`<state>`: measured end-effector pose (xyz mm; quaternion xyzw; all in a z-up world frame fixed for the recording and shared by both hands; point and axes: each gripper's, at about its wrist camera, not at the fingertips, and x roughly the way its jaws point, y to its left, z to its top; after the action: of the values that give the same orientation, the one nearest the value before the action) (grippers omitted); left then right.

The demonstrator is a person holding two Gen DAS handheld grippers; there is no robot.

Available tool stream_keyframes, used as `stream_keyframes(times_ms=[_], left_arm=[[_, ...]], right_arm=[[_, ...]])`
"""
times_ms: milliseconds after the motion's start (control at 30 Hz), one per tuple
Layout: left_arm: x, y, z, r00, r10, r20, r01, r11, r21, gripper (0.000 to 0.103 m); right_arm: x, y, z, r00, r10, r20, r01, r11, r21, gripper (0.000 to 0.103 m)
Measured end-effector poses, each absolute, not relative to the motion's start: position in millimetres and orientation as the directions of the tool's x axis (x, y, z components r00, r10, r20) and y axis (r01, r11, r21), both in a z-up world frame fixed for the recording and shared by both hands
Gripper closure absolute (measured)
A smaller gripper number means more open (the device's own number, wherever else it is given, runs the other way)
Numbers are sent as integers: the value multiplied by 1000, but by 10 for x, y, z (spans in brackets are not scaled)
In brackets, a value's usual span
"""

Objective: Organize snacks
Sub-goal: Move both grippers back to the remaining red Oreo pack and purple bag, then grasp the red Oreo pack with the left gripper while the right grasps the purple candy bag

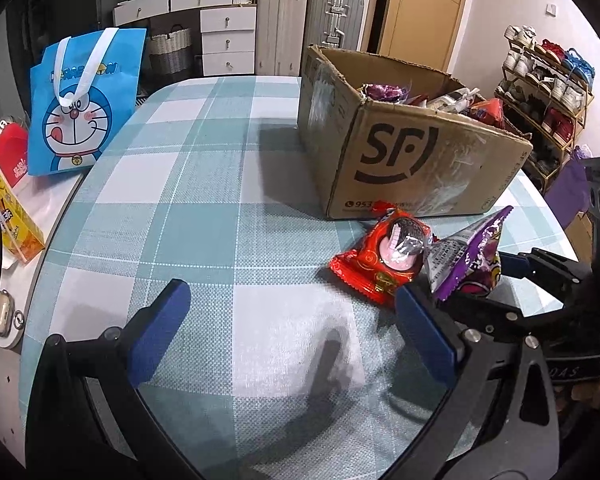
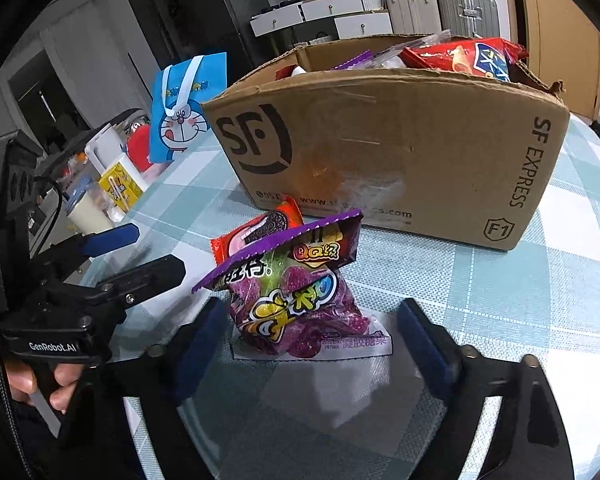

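A purple gummy candy bag (image 2: 296,296) stands on the checked tablecloth between the open fingers of my right gripper (image 2: 312,336), which do not press it. It also shows in the left wrist view (image 1: 472,256). A red Oreo packet (image 1: 380,260) lies just behind it, also in the right wrist view (image 2: 256,236). A cardboard SF box (image 1: 412,160) holding several snack packs stands behind both, also in the right wrist view (image 2: 400,152). My left gripper (image 1: 292,328) is open and empty over the cloth, left of the red packet. It also shows at the left of the right wrist view (image 2: 140,252).
A blue Doraemon bag (image 1: 80,108) stands at the table's left edge, with a yellow box (image 1: 16,216) and a red item (image 1: 10,152) on a side surface. A shoe rack (image 1: 548,100) stands right of the table. Drawers and suitcases line the back wall.
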<state>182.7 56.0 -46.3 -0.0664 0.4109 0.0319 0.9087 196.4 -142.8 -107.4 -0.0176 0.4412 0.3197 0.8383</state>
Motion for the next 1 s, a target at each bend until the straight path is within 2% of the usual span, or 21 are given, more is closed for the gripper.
stream_keyframes(times_ms=[100,200,633,1000], left_arm=[[1818,553,-457,663,6,-749,-112,989,-92,1],[1832,548,-465,657,4,-754,-110,990,-90,1],[1934,440,-474,656,-23,-755,-79,992,-99,1],[2265,73,-626,622,-46,-781,32,999,-33,1]], right_arm=[[1928,-1433,-1052,410,536,-738,-568,783,253,32],[1883,-1471,-1009,414,568,-712,-584,765,271,50],[1796,-1925,-846,471,588,-657,-524,786,327,51],[1837,-2219,-843,509,556,-657,-459,821,339,51]])
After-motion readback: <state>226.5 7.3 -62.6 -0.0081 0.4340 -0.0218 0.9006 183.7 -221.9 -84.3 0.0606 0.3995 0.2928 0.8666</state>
